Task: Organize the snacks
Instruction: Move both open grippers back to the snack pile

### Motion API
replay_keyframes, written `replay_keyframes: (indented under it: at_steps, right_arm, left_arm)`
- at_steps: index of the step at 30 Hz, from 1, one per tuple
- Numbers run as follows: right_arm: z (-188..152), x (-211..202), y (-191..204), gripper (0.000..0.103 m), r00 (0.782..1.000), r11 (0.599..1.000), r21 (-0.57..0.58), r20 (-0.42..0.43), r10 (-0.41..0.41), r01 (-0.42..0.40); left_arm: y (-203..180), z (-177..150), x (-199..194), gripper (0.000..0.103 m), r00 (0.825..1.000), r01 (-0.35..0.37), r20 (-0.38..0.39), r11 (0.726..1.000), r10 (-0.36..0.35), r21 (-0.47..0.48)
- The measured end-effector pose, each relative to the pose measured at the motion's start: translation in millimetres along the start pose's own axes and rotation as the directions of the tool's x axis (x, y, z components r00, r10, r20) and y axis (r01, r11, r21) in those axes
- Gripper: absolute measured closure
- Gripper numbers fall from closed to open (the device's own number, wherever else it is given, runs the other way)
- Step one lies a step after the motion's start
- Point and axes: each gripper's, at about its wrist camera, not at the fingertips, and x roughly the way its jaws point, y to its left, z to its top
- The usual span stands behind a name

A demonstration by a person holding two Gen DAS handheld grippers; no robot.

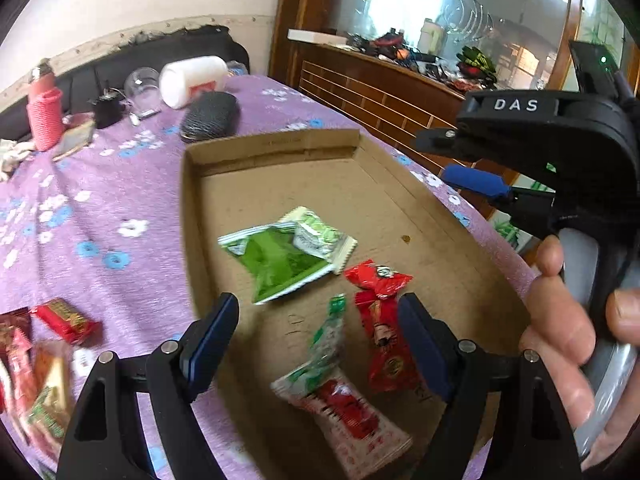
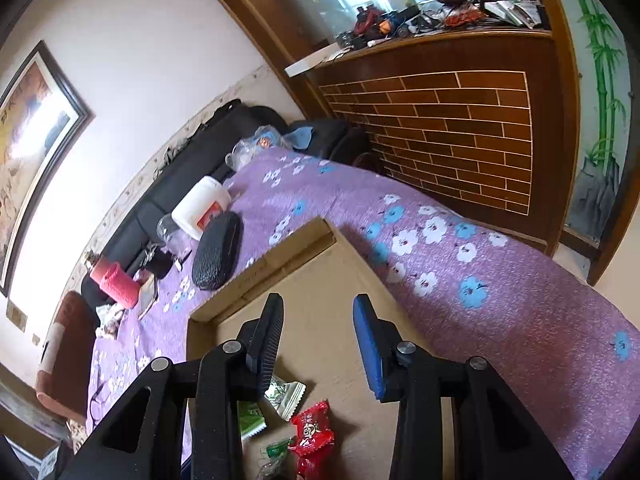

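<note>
Snacks (image 1: 288,258) in cardboard tray (image 1: 272,148); left gripper (image 1: 316,332) open above; empty.

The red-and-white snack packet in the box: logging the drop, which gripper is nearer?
Left. The left gripper hangs open right above the red-and-white packet; the right gripper is off across the box.

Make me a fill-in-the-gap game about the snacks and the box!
1. The green foil snack packet lies inside the shallow brown ____ box.
2. The tablecloth under the box is ____ with flowers.
3. The left tongs are holding ____.
4. The red knitted bottle stands ____ the box.

Missing words: cardboard; purple; nothing; outside
</note>
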Motion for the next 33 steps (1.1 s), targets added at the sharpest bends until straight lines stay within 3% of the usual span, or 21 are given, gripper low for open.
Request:
replay_keyframes:
  at_steps: [5, 9, 11, 14, 15, 18, 19, 21, 23, 26, 28, 30, 33]
  right_arm:
    - [2, 0, 1, 0.064, 1.000, 1.000, -0.003, 0.001, -0.003, 0.003]
    - [2, 1, 3, 0.064, 1.000, 1.000, -0.016, 0.000, -0.007, 0.007]
    - [1, 2, 5, 0.064, 1.000, 1.000, -0.022, 0.001, -0.007, 0.007]
    - [-2, 2, 10, 0.064, 1.000, 0.999, -0.048, 0.004, -0.004, 0.004]
    - [-3, 2, 12, 0.064, 1.000, 0.998, -0.057, 0.006, -0.003, 0.003]
    - [-7, -1, 24, 0.064, 1.000, 0.994, -0.112, 0.027, 0.017, -0.014]
    - [-10, -3, 27, 0.064, 0.999, 0.991, -0.130, 0.033, 0.028, -0.024]
    - [-16, -6, 40, 0.064, 0.996, 0.980, -0.188, 0.045, 0.073, -0.063]
    - [-26, -10, 56, 0.064, 0.989, 0.955, -0.264, 0.030, 0.145, -0.132]
    - [-50, -9, 84, 0.064, 0.963, 0.892, -0.367, -0.058, 0.263, -0.265]
    - [-71, -9, 104, 0.064, 0.943, 0.840, -0.427, -0.125, 0.310, -0.333]
    - [-93, -11, 121, 0.064, 0.915, 0.782, -0.476, -0.201, 0.350, -0.403]
    - [-124, -15, 141, 0.064, 0.875, 0.694, -0.532, -0.302, 0.380, -0.485]
  left_arm:
    - [7, -4, -33, 0.022, 0.996, 0.017, 0.085, 1.000, -0.016, -0.007]
    - [4, -9, -77, 0.019, 0.978, 0.055, 0.200, 0.997, -0.064, 0.050]
    - [5, -14, -97, 0.006, 0.967, 0.048, 0.246, 0.997, -0.063, 0.065]
    - [10, -23, -131, 0.000, 0.940, -0.112, 0.329, 0.992, 0.088, 0.054]
    - [14, -28, -143, 0.000, 0.917, -0.214, 0.351, 0.976, 0.188, 0.037]
    - [27, -41, -165, 0.000, 0.851, -0.385, 0.385, 0.923, 0.356, -0.003]
    - [32, -47, -171, 0.000, 0.842, -0.400, 0.390, 0.916, 0.372, -0.009]
    - [45, -56, -182, 0.000, 0.843, -0.396, 0.390, 0.918, 0.372, -0.021]
    - [63, -68, -193, 0.000, 0.828, -0.407, 0.394, 0.911, 0.399, -0.068]
    - [93, -84, -196, 0.000, 0.830, -0.419, 0.357, 0.901, 0.429, -0.111]
    - [112, -96, -198, 0.000, 0.828, -0.422, 0.335, 0.893, 0.451, -0.157]
    - [128, -105, -199, 0.000, 0.840, -0.385, 0.329, 0.901, 0.432, -0.201]
    - [145, -109, -198, 0.000, 0.830, -0.393, 0.312, 0.882, 0.462, -0.260]
